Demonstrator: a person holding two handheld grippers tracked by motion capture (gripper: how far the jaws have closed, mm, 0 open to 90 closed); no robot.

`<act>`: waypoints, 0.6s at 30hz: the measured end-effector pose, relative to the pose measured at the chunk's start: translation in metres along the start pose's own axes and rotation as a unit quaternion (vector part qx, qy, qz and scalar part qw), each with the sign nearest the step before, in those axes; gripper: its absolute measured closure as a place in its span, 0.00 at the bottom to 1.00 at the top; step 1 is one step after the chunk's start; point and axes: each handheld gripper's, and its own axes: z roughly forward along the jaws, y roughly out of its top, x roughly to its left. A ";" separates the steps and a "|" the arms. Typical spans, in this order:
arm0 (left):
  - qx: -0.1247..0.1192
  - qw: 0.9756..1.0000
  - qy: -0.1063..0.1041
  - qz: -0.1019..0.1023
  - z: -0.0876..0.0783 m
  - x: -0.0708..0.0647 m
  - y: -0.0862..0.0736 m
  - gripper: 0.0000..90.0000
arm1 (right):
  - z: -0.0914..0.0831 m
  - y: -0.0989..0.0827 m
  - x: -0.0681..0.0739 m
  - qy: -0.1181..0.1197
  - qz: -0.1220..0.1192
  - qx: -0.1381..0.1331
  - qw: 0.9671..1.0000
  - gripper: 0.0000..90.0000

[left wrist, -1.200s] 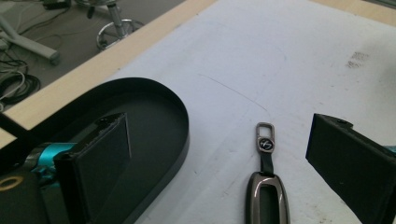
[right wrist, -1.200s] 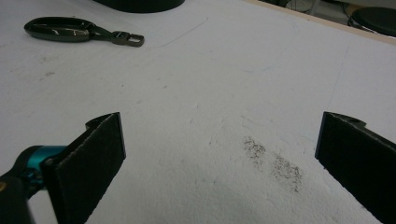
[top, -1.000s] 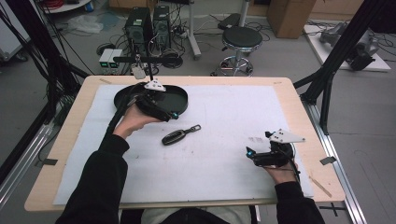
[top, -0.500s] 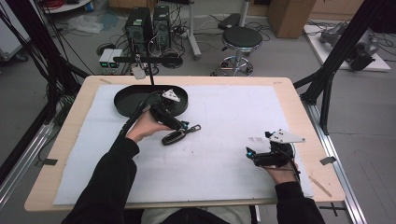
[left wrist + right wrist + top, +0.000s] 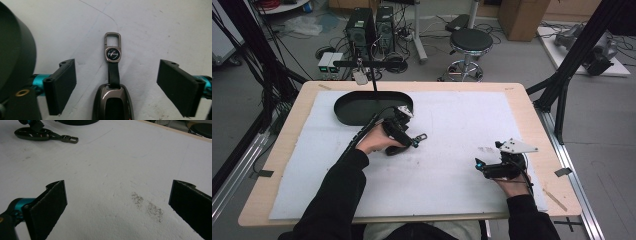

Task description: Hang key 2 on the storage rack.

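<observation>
At the near right corner of the table [image 5: 282,200], the right gripper [image 5: 492,167] rests on the white mat [image 5: 462,125], jaws spread wide over bare, scuffed foam with nothing between them. Farther in, left of the mat's centre, the left gripper [image 5: 116,85] is poised low over a dark key fob [image 5: 112,105] lying flat on the mat, its strap and metal clip [image 5: 112,46] pointing away from the hand. The jaws have just been closing but stand well apart, one pad on each side of the fob and neither touching it, so nothing is held yet. Beyond it, toward the far left corner, sits a black oval tray [image 5: 347,107], its wall just beside the left pad. The risk, as things stand: the smooth, rounded shell could squirt out from between the closing pads if they meet it off-centre, or the outer pad could knock the tray wall as the hand settles.
</observation>
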 end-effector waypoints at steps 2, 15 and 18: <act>0.011 1.000 -0.002 0.005 0.004 0.000 0.000 0.24 | 0.000 0.000 0.000 0.001 -0.001 0.001 1.000 0.01; 0.047 0.998 0.032 -0.018 0.014 0.002 0.003 0.74 | 0.003 -0.001 0.000 0.003 -0.008 0.012 1.000 0.01; 0.044 0.999 0.025 -0.007 0.015 0.001 0.002 0.89 | 0.003 -0.001 0.001 0.003 -0.010 0.011 1.000 0.01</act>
